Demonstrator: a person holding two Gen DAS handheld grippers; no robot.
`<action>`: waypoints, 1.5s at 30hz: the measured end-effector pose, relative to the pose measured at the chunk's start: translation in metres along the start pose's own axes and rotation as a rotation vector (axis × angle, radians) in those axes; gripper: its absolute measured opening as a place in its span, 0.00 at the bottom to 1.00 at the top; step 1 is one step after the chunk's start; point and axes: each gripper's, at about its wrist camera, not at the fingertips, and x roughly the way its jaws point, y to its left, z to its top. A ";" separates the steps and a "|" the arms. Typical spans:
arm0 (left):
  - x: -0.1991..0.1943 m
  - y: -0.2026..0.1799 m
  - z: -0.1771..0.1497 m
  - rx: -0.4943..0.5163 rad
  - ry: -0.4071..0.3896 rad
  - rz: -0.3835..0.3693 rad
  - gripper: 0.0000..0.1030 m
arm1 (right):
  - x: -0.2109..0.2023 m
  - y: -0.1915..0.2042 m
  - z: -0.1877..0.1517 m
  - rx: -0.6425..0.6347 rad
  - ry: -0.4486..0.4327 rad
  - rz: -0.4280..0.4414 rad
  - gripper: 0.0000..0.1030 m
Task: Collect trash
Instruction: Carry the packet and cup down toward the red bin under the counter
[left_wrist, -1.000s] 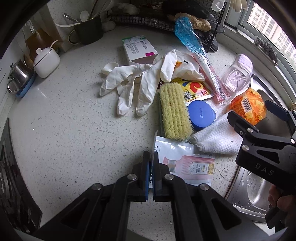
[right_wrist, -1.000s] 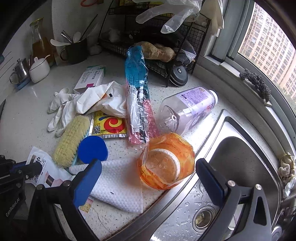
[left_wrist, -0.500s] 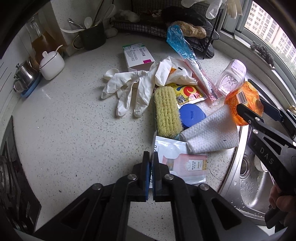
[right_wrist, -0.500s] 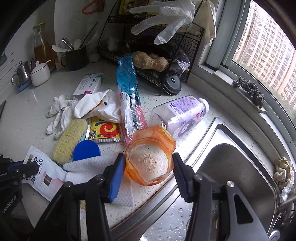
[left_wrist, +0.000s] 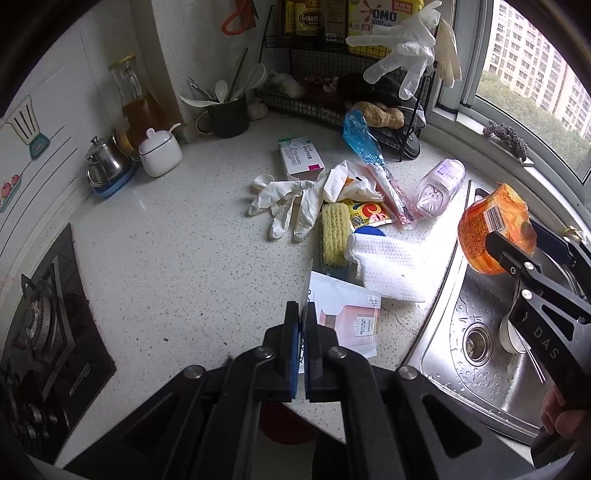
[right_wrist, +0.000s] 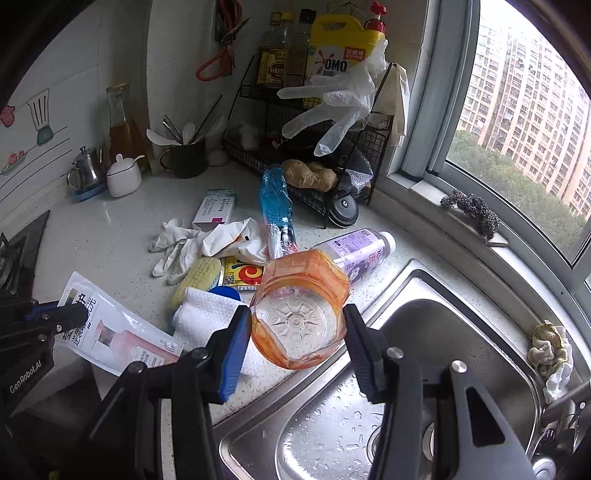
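Beneath both claws, a speckled white counter (left_wrist: 155, 258) meeting a wet steel sink (right_wrist: 424, 369). The sink lies below and to the right of the right claw (right_wrist: 297, 343), its drain (left_wrist: 476, 341) visible in the left wrist view.

A black wire rack (right_wrist: 295, 122), far ahead of both claws, carries bottles and a draped clear glove (right_wrist: 332, 107).

Right claw: partly closed, its pads pressing either side of a crumpled orange plastic bottle (right_wrist: 301, 310), which is held above the counter's edge at the sink rim; the bottle's clear base faces the camera. In the left wrist view the same bottle (left_wrist: 495, 232) is seen to the right of the left claw, raised over the sink.

Left claw (left_wrist: 302, 354): pressed together, pinching the edge of a white-and-pink refill pouch (left_wrist: 347, 317); the pouch's far part looks to be over the counter, though whether it touches cannot be told.

Loose items just ahead of the left claw, on the counter: a folded white cloth (left_wrist: 388, 266), touching a yellow scrub brush (left_wrist: 334, 240); a pair of white gloves (left_wrist: 291, 203); a clear lilac-labelled bottle (left_wrist: 441, 184) lying on its side; a blue and pink wrapper (left_wrist: 369, 162); a small medicine box (left_wrist: 299, 158); a yellow sachet (left_wrist: 367, 214); and a blue lid (left_wrist: 369, 231), mostly hidden by the cloth.
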 end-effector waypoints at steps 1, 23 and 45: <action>-0.006 0.000 -0.006 -0.007 -0.007 0.009 0.02 | -0.007 0.001 -0.003 -0.001 -0.011 0.004 0.46; -0.114 0.008 -0.181 -0.253 -0.003 0.158 0.02 | -0.112 0.037 -0.099 -0.221 -0.002 0.276 0.47; -0.051 0.078 -0.296 -0.386 0.148 0.190 0.02 | -0.082 0.131 -0.178 -0.393 0.172 0.434 0.48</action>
